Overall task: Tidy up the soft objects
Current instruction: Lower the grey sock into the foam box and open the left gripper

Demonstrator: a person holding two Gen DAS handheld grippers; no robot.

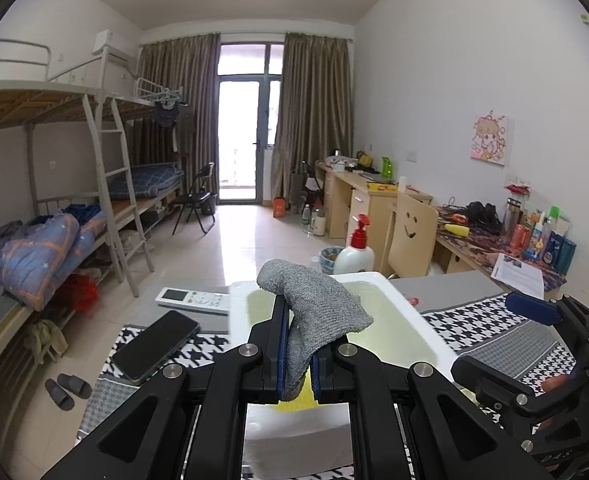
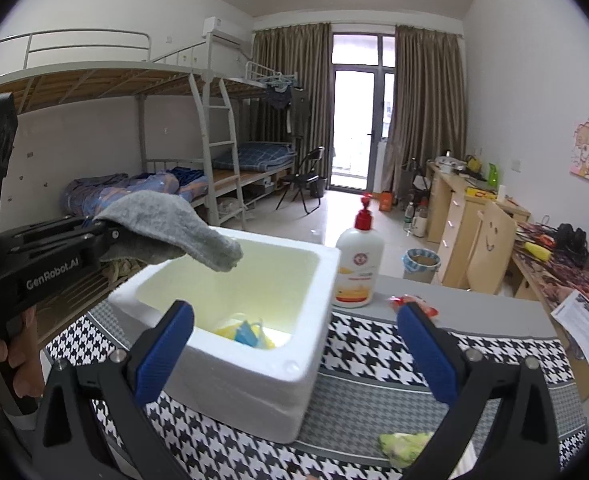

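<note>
Landmark: the white foam box (image 2: 230, 364) sitting on the houndstooth cloth (image 2: 366, 344) covering the desk (image 2: 474, 312).

Left of the box, the left tool (image 1: 296, 344) is gripping a grey sock (image 1: 314, 304), its pads pressing the fabric tight; the sock's toe is hanging over the box's opening. A black phone (image 1: 156, 344) and a white remote (image 1: 192, 299) are lying left of the box.

Inside the box, yellow and blue soft items (image 2: 246, 334) are lying on the floor.

Behind the box's right corner, a pump bottle (image 2: 359, 256) is standing upright. Right of the box, the right tool (image 2: 294, 344) is standing with its pads wide apart, holding nothing. A green-yellow cloth (image 2: 404, 446) is lying on the desk near it.
</note>
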